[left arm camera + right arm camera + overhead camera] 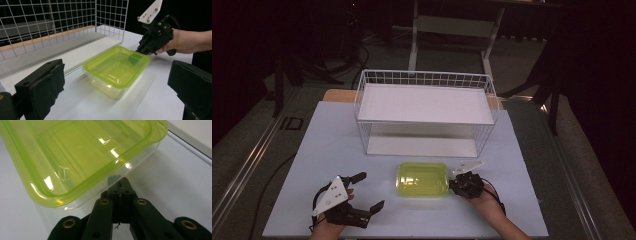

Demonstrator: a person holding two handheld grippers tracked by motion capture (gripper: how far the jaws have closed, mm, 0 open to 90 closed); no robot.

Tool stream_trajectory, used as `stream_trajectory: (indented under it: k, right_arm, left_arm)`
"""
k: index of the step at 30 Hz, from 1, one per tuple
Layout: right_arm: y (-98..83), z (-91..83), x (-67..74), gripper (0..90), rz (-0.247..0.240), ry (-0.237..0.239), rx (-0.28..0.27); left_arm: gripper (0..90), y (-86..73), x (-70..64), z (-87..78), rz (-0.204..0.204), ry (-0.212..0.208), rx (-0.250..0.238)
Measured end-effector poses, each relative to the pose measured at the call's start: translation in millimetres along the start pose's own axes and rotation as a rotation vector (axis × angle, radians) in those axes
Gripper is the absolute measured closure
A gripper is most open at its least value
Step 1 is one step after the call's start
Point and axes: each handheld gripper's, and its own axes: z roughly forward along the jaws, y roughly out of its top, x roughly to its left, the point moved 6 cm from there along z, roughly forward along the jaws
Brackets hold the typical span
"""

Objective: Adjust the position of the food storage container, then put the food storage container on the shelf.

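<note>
The container (pixel 422 179), a clear box under a yellow-green lid, sits on the white surface (pixel 522 200) just in front of the wire basket rack (pixel 426 111), which is the biggest thing here and stands at the far half of the surface. From my left hand-held gripper view the rack's upper part is cut off by the frame, and its mesh blurs whatever lies behind it. My right hand-held gripper (pixel 460 181) is at the container's right end, its jaws drawn together at the lid's edge; in its own view the tips meet right under the rim (pixel 120 173), but the lid's overhang hides the very contact, so I cannot tell for sure that they pinch it. My left hand-held gripper (pixel 371 192) rests open at the near left, jaws spread wide and well apart from the container. My right hand (pixel 183 41) is partly hidden behind the gripper body.
</note>
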Motion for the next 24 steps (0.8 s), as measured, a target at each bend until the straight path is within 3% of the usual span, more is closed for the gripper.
stream_trajectory:
  k: [4, 9, 10, 13, 18, 22, 24]
  right_arm:
    - [1.9, 3.3, -1.2, 89.9, -0.004, -0.001, 0.003]
    - [1.8, -2.6, -5.3, 87.0, -0.012, -0.039, -0.009]
    - [1.3, -13.4, -7.8, 85.4, -0.006, -0.046, -0.032]
    - [0.7, -20.5, -9.8, 80.3, 0.006, -0.047, -0.045]
    - [-3.6, -51.0, -11.3, 62.4, 0.019, -0.075, -0.113]
    - [-2.5, -70.7, -4.4, 37.6, 0.041, -0.084, -0.162]
    - [0.9, -79.3, -0.9, 24.8, 0.070, -0.061, -0.193]
  left_arm:
    - [1.5, -0.3, 0.2, -0.3, 0.000, 0.000, 0.002]
    - [1.5, -0.7, 0.0, -0.6, 0.001, -0.001, 0.005]
    - [1.5, -1.0, 0.1, -0.5, -0.001, -0.002, 0.006]
    - [1.5, -1.1, 0.5, 0.3, -0.004, -0.002, 0.008]
    - [1.5, -1.8, -0.3, 5.4, -0.012, -0.014, 0.015]
    - [1.5, 0.2, -3.8, 7.2, -0.030, -0.049, 0.031]
    - [1.5, 4.3, -5.8, 7.9, -0.022, -0.061, 0.047]
